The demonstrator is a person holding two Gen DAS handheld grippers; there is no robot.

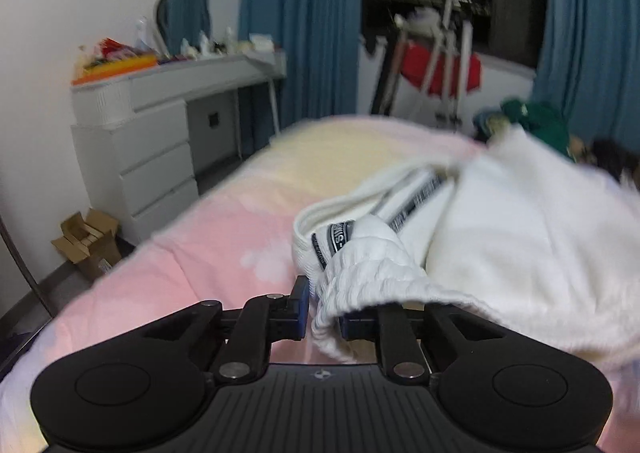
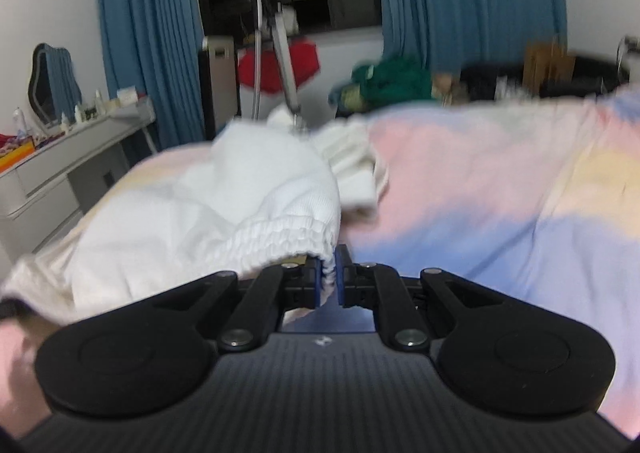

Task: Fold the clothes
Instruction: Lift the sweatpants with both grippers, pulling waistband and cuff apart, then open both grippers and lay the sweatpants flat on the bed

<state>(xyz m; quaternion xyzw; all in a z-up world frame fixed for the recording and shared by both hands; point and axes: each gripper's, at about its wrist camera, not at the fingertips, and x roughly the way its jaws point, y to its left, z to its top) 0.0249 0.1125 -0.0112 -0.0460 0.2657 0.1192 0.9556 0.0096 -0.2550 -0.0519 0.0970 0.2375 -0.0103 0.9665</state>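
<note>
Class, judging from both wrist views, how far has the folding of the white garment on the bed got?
Done: little; the white garment lies bunched on the pastel bedspread, with no neat fold visible.
In hand: the left gripper and the right gripper each pinch its elastic waistband.
Left: spreading it flat, folding it, then probably the green clothes heaped behind.

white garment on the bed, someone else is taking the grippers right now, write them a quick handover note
Left gripper: jaws closed on the white garment's gathered elastic edge.
Right gripper: shut on the same elastic edge, further along.
Garment: bunched, lying on the pastel blanket, with its label showing in the left wrist view.
Done: both edge grips.
Left: spread it flat, then fold; no clean fold shows yet.
</note>
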